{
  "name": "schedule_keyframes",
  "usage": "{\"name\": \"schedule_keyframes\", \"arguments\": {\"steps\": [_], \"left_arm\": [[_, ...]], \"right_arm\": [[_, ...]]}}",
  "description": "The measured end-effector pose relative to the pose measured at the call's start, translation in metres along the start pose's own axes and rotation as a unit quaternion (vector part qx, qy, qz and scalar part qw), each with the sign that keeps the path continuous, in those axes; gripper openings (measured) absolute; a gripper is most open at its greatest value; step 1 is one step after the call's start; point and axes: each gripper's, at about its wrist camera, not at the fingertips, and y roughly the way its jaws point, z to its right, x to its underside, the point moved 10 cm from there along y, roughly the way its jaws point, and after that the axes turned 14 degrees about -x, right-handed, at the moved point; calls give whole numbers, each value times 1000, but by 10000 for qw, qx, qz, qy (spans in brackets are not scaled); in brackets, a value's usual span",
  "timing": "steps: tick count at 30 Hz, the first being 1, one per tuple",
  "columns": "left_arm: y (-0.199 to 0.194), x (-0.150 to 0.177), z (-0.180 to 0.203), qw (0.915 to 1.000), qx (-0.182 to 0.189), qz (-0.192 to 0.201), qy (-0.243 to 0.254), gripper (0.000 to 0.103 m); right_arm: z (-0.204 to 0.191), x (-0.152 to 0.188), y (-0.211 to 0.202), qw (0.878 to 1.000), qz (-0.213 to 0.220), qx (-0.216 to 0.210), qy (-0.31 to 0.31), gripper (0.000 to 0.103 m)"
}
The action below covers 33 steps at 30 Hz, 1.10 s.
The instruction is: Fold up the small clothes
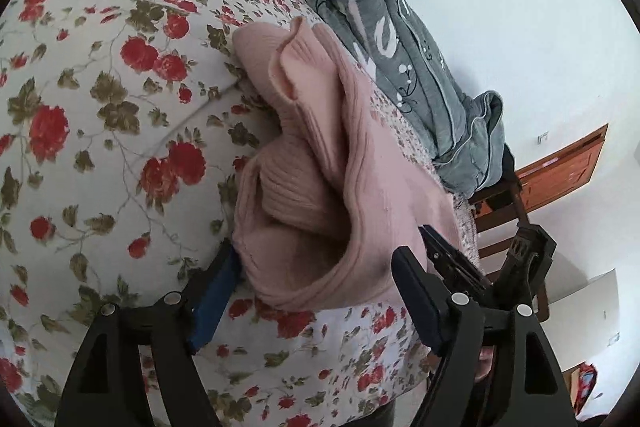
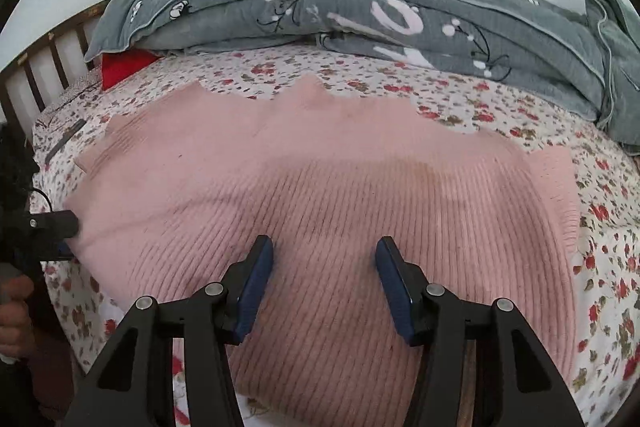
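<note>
Now both grippers tilt down, jaws apart, over the pink sweater.

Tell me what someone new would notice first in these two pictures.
The pink ribbed sweater draws the eye first, spread across the middle of the bed on a white sheet with red roses. Behind it, along the wall, lies a rumpled grey blanket with white lettering. The right claw hovers open over the sweater's near part, while the left claw stands open around its bunched edge.
</note>
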Motion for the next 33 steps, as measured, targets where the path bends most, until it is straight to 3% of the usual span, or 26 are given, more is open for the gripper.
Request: {"name": "schedule_keyframes", "arguments": {"steps": [5,8,11,18,22,25,29,33], "left_arm": [[4,-2,14,9991,410,49,-133,75],[8,-10,16,9986,365,178,-340,74],[6,-17,18,9981,265,291,-469,66],[-3,-34,27,9987,-173,391,-267,31],[-8,-40,45,9978,-370,541,37,18],[-10,-41,54,9960,-581,650,189,17],[-7,-42,55,9950,-787,602,120,17],[5,-39,43,9917,-1136,586,111,25]], "right_arm": [[2,0,-18,9991,271,-200,269,49],[0,5,-16,9986,437,-118,257,50],[-3,4,-11,9981,579,53,215,51],[-11,12,-3,9966,573,553,-184,51],[-15,18,1,9928,522,891,-606,50],[-14,15,-1,9938,499,808,-574,50],[-8,11,-20,9978,568,272,-209,51],[-2,12,-52,9964,813,136,-213,51]]}}
